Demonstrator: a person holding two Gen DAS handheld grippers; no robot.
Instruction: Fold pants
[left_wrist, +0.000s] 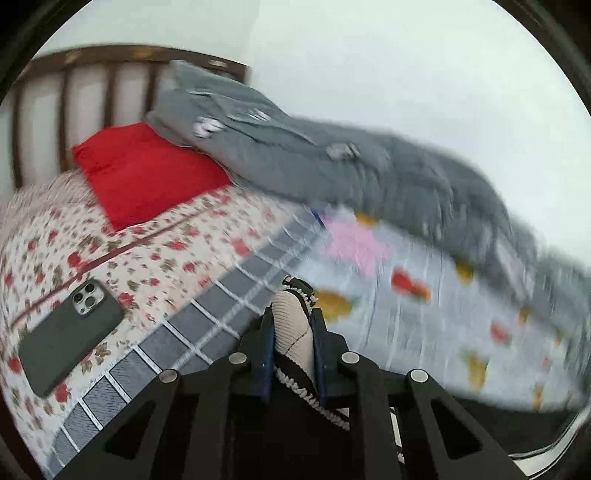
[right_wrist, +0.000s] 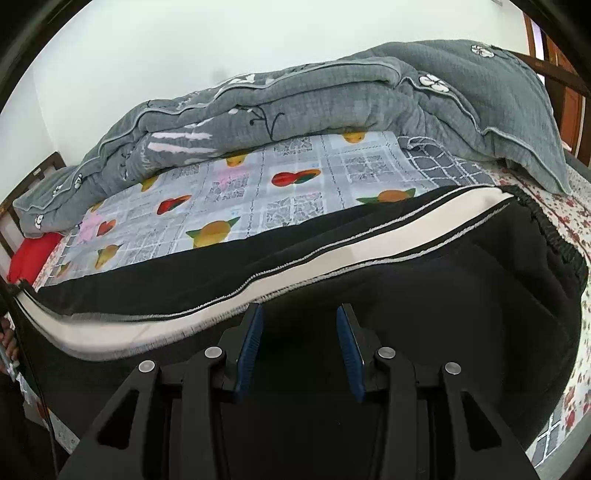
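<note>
Black pants (right_wrist: 461, 295) with a white side stripe (right_wrist: 332, 258) lie spread along the near edge of the bed, waistband at the right. My right gripper (right_wrist: 300, 314) is open and empty, just above the black cloth beside the stripe. My left gripper (left_wrist: 291, 317) is shut on a bunched end of the pants (left_wrist: 293, 325), white ribbed stripe with black edging, held above the bed. The left wrist view is blurred by motion.
A grey quilt (right_wrist: 332, 96) is heaped along the far side against the wall. A red pillow (left_wrist: 147, 173) lies by the wooden headboard (left_wrist: 92, 81). A dark phone (left_wrist: 70, 339) lies on the floral sheet. A fruit-print sheet (right_wrist: 258, 177) covers the middle.
</note>
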